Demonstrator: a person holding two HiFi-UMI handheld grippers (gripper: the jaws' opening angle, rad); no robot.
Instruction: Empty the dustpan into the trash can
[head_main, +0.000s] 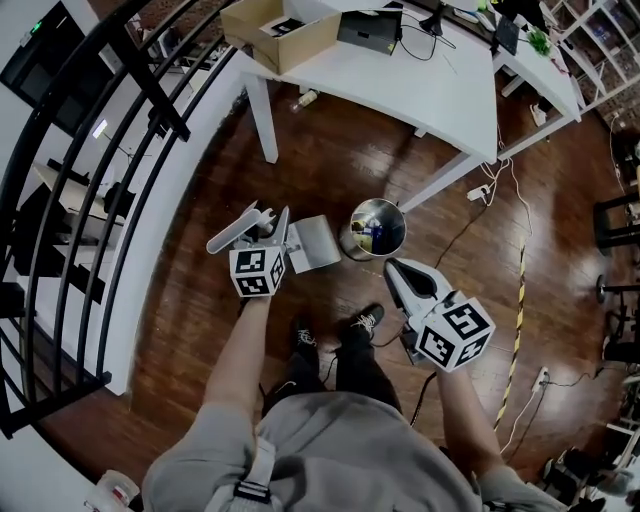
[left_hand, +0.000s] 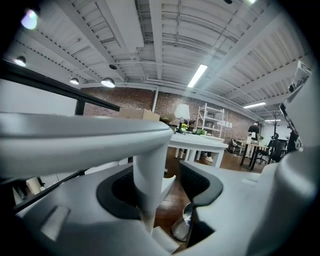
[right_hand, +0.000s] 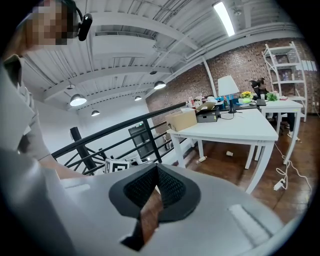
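Observation:
A shiny round metal trash can stands on the wooden floor just ahead of my feet. The grey dustpan lies low beside it on the left, its pan almost touching the can. My left gripper is at the dustpan's handle end. In the left gripper view the grey handle passes between the jaws against the left pad, with a gap of floor before the right pad, so the gripper is open. The can shows below. My right gripper hovers right of the can, shut and empty.
A white table with a cardboard box stands beyond the can. A black railing runs along the left. Cables and a power strip lie on the floor at the right. My shoes are near the can.

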